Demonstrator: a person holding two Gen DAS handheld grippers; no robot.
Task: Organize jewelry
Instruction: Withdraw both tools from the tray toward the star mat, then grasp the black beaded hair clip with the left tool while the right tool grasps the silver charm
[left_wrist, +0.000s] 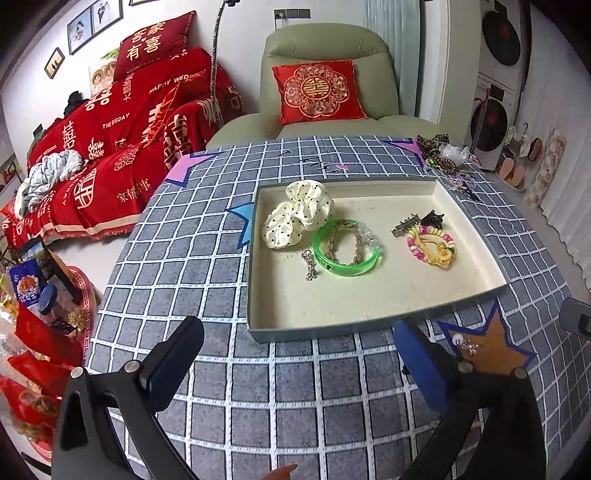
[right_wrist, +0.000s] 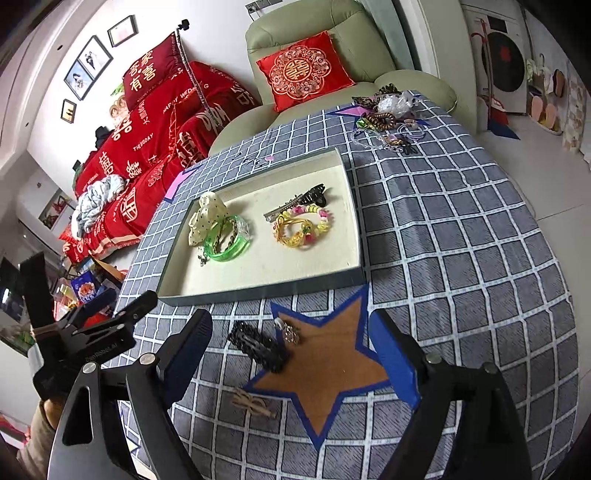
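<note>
Worktop under grey cloth with white grid and star patches. Shallow cream-lined tray sits flat mid-cloth. Heap of hair ties and trinkets at far right corner, apart from tray. On cloth near tray's front edge: black hair clips overlapping brown star patch; small silvery piece just beside them; tan bow clip closer in.

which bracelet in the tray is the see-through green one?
The green bangle in the left half of the tray, beside the polka-dot scrunchie. The other bracelet, to its right, is yellow cord with pink beads.
</note>
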